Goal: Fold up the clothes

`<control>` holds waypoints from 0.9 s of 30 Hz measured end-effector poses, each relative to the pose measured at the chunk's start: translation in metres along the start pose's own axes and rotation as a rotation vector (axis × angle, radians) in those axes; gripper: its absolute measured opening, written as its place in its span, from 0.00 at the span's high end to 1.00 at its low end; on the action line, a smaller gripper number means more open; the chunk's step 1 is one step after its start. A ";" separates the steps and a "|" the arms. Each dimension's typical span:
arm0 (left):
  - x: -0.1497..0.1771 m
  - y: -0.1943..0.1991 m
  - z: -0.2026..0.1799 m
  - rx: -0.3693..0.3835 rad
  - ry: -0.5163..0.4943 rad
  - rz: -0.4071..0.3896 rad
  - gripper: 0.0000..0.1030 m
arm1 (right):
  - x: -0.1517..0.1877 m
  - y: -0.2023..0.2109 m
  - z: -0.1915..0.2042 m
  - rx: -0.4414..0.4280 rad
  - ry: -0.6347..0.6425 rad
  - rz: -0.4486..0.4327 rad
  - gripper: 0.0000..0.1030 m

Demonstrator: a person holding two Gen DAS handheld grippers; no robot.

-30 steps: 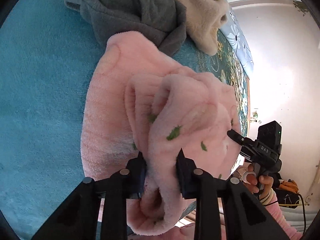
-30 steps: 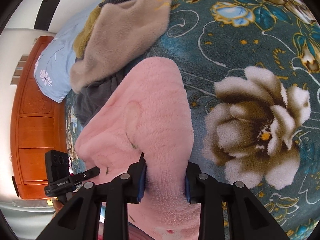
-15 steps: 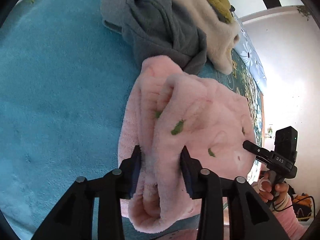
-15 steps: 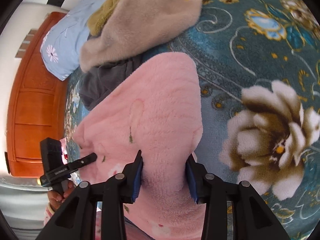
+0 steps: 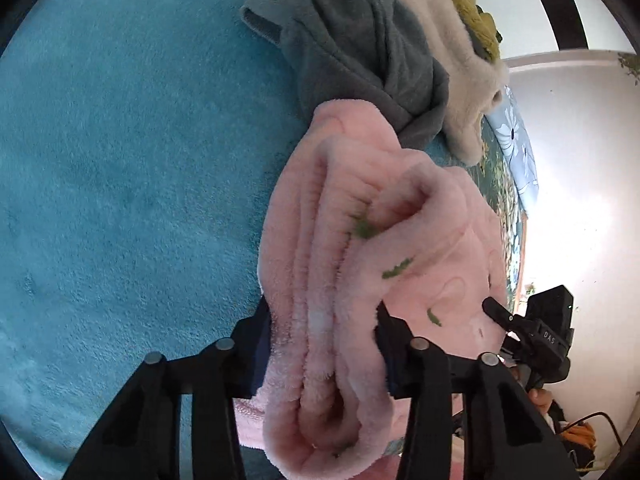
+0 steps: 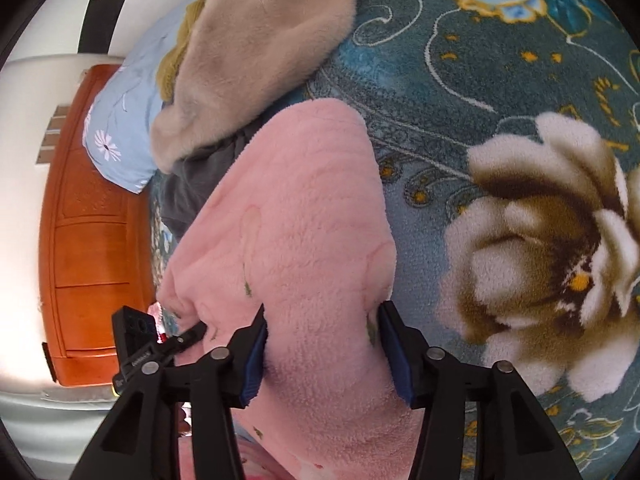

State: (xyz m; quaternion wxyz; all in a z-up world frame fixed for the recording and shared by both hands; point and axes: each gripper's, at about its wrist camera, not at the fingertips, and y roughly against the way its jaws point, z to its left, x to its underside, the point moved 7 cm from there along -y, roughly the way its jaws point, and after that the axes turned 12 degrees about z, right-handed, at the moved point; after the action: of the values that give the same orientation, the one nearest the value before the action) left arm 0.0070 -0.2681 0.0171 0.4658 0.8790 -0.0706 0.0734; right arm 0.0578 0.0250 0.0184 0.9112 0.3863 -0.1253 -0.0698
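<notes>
Since a second ago, the fluffy pink garment (image 5: pixel 384 248) has bunched into thicker, ropy folds. Both grippers have it. The left gripper (image 5: pixel 324 344) is closing on a rolled-up wad. The right gripper (image 6: pixel 322 344) is closing on a smooth, fuzzy edge. It lies on a plush flowered blanket (image 6: pixel 500 120), touching a gray garment (image 5: pixel 360 52) and a beige furry one (image 6: pixel 260 52).

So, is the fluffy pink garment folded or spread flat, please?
Folded: the fluffy pink garment shows several stacked layers bunched together.

Bunched pink fleece garment (image 5: pixel 360 280) between closing left gripper (image 5: pixel 324 320)
</notes>
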 end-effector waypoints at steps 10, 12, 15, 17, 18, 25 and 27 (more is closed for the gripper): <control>-0.015 -0.016 -0.194 -0.164 -0.323 0.016 0.65 | -0.015 0.110 -0.049 -0.102 0.022 -0.148 0.72; -0.020 -0.048 -0.252 -0.179 -0.411 0.039 0.65 | -0.019 0.156 -0.085 -0.078 -0.013 -0.220 0.72; -0.025 -0.112 -0.342 -0.177 -0.520 0.087 0.65 | -0.013 0.230 -0.144 -0.013 -0.078 -0.351 0.72; -0.020 -0.150 -0.390 -0.158 -0.559 0.121 0.65 | -0.008 0.280 -0.182 0.029 -0.129 -0.433 0.72; -0.015 -0.161 -0.405 -0.148 -0.569 0.135 0.65 | -0.005 0.302 -0.201 0.046 -0.159 -0.469 0.72; 0.014 -0.229 -0.482 -0.207 -0.554 0.149 0.58 | 0.015 0.386 -0.294 0.104 -0.347 -0.615 0.72; 0.018 -0.239 -0.487 -0.228 -0.535 0.140 0.58 | 0.023 0.390 -0.316 0.098 -0.401 -0.636 0.72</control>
State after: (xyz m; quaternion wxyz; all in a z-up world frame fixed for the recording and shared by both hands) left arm 0.0395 0.2672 0.0981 0.5201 0.8022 -0.2591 -0.1371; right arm 0.1804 0.5071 0.0921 0.7818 0.4276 -0.1781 -0.4173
